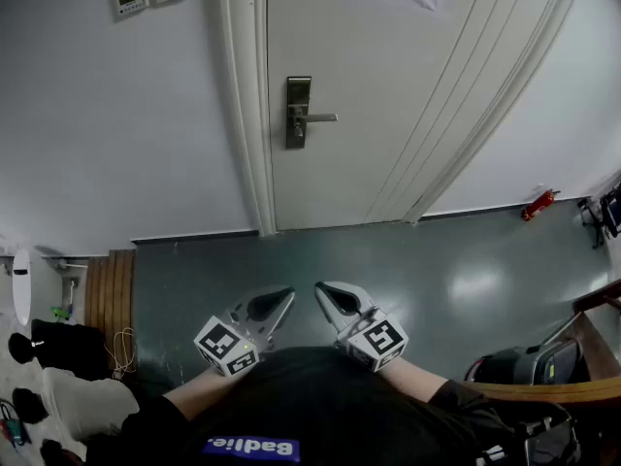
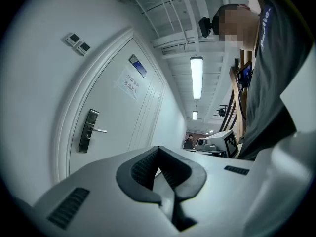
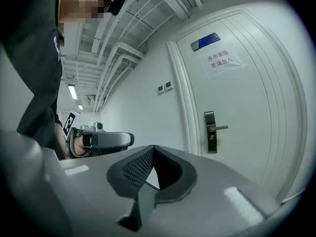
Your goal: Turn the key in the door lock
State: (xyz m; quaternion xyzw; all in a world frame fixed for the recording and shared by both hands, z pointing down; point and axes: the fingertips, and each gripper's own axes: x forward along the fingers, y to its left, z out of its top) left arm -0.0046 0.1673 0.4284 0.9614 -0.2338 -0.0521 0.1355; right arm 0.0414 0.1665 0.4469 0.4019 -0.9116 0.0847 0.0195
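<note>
Brushed-metal lock plate on a white door, with both grippers held low near the body, well apart from it.

The fingers of the left gripper and the right gripper are pressed together, and nothing is gripped. The lock plate is set at the door's left edge, with its lever handle pointing right. No key can be made out in any view. A key is judged small, light, rigid and smooth, so it is best pinched flat across its bow to resist slipping under twist. The floor and a red object at the wall's foot are shown only in the head view. The blue sign above the paper notice is shown only in the gripper views.
</note>
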